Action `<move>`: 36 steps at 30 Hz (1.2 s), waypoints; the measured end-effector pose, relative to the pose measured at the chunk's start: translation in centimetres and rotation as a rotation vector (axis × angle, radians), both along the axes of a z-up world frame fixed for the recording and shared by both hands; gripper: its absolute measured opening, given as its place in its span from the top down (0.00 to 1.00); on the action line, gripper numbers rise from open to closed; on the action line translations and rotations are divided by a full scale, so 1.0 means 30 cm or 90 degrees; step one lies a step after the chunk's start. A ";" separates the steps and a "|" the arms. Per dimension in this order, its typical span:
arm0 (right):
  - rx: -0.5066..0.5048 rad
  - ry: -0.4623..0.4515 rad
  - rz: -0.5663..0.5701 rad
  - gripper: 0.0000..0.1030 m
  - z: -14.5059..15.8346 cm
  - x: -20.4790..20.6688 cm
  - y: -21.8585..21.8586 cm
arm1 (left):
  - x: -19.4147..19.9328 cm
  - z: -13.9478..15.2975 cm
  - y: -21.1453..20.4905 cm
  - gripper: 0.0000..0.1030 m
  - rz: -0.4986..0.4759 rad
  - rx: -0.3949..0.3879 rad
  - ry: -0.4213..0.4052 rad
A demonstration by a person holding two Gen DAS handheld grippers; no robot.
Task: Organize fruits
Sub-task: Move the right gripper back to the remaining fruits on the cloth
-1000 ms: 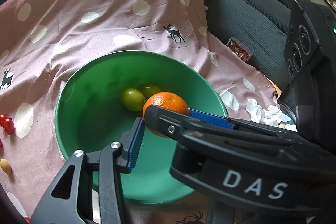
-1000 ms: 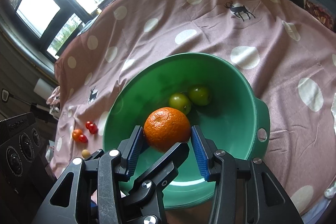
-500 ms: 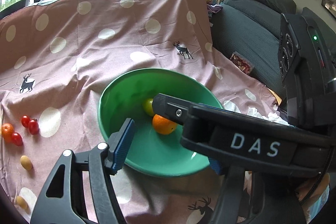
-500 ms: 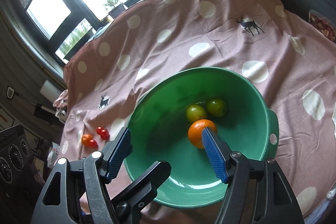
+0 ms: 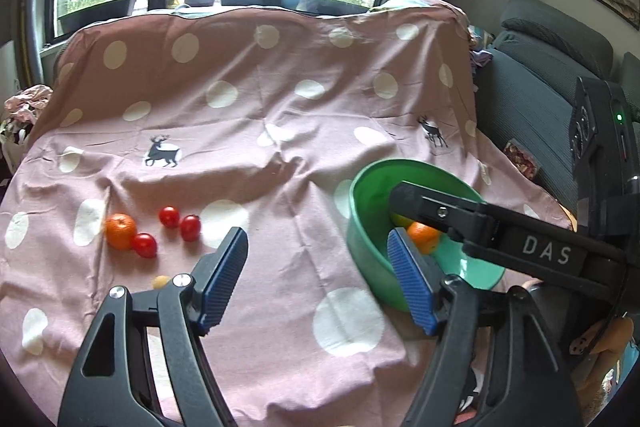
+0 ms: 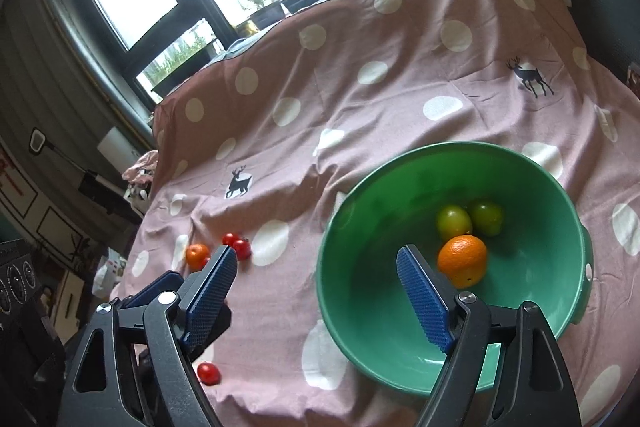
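A green bowl (image 6: pixel 532 311) sits on the pink dotted cloth and holds an orange (image 6: pixel 462 259) and two green fruits (image 6: pixel 453 221). My right gripper (image 6: pixel 320 301) is open and empty, raised over the bowl's left rim. My left gripper (image 5: pixel 320 279) is open and empty above the cloth, left of the bowl (image 5: pixel 366 239). Another orange (image 5: pixel 120 230) and three red tomatoes (image 5: pixel 169 217) lie on the cloth at the left. A small yellow fruit (image 5: pixel 161 281) lies just behind the left finger.
The right gripper's arm (image 5: pixel 520 247) reaches over the bowl in the left wrist view. A red tomato (image 6: pixel 209 372) lies near the cloth's front edge. A grey sofa (image 5: pixel 536 95) stands at the right. Windows are behind the cloth.
My right gripper opened and let the orange drop into the bowl, then drew back and up. My left gripper pulled back and swung left, bringing the loose fruits into view.
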State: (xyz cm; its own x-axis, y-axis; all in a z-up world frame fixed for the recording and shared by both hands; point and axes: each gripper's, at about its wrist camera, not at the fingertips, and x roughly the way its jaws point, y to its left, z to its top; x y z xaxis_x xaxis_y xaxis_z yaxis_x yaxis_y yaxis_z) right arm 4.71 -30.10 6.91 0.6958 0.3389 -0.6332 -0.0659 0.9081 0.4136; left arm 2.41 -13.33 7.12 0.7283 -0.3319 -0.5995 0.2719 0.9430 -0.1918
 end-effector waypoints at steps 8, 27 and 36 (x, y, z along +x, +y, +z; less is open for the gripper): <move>-0.009 0.001 0.052 0.20 -0.012 0.022 0.131 | -0.002 -0.017 0.245 0.29 0.118 0.001 0.013; 0.076 0.150 0.273 0.20 -0.197 0.089 0.476 | -0.040 -0.183 0.565 0.30 0.244 -0.060 0.166; 0.032 0.193 0.252 0.40 -0.279 0.130 0.536 | -0.034 -0.216 0.542 0.31 0.220 -0.068 0.199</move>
